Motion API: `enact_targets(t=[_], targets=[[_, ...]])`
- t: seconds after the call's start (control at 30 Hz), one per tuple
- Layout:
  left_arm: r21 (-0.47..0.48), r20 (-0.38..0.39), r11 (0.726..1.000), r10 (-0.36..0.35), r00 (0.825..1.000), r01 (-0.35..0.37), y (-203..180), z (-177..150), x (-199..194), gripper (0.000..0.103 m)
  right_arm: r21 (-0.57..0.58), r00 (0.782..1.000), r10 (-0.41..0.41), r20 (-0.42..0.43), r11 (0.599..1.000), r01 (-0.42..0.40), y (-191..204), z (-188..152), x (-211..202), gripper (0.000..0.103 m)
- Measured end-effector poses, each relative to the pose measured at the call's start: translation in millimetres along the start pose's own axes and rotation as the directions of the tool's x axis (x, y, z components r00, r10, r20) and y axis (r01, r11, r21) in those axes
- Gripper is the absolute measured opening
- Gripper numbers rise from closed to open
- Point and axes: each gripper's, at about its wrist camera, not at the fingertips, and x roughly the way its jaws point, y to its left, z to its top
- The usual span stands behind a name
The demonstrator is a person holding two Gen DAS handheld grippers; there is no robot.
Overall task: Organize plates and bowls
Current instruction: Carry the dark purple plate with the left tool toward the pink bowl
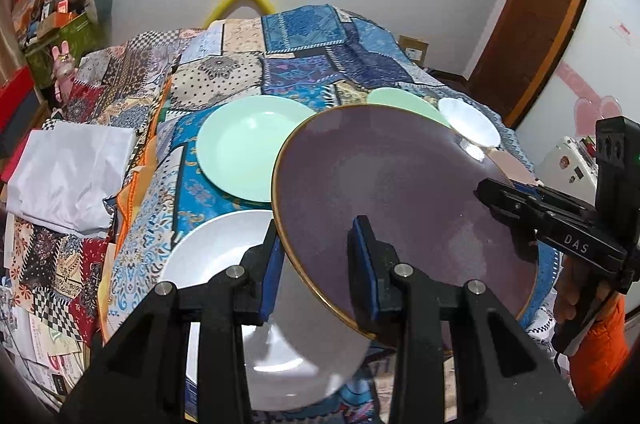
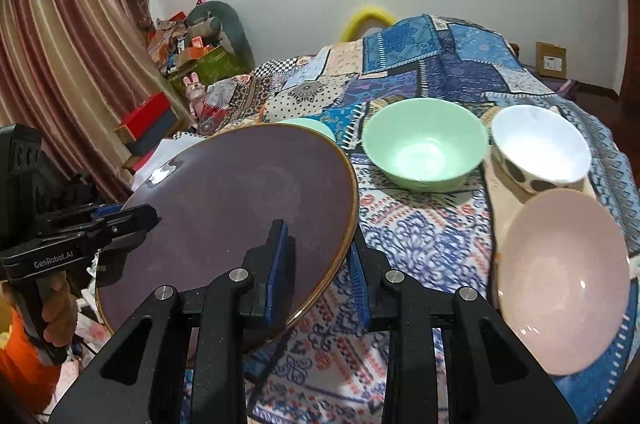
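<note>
Both grippers [image 1: 320, 264] [image 2: 318, 264] clamp one purple plate [image 1: 400, 192]; three bowls [image 2: 424, 152].

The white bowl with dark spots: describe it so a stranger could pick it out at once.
On the patchwork-covered table, look to the right side, where three bowls sit together. The spotted bowl is the farthest right, just behind the pink bowl and beside the green bowl. Only it is white inside with large dark spots on its outer wall.
</note>
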Motion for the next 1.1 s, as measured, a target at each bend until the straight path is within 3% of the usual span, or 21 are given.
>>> enact_targets(t=[0.47, 0.9, 1.1], targets=[[0.029, -0.061, 0.999, -0.038, 0.997, 0.04, -48.4, -16.1, 17.1, 0.034, 0.044, 0.998, -0.06, 0.009, 0.997, 0.059, -31.7, -29.1, -30.1, 0.027], [0.032, -0.163, 0.998, -0.044, 0.986, 0.05, -62.4, -33.7, 60.3, 0.034, 0.105, 0.996, -0.07, -0.057, 0.992, 0.076, -59.1, -58.6, -19.5, 0.026], [0.04, -0.164, 0.999, -0.03, 0.986, 0.037, -66.0, -39.0, 74.2, 0.034, 0.124, 0.995, -0.072, -0.075, 0.989, 0.081, -68.9, -65.1, -13.1, 0.026]])
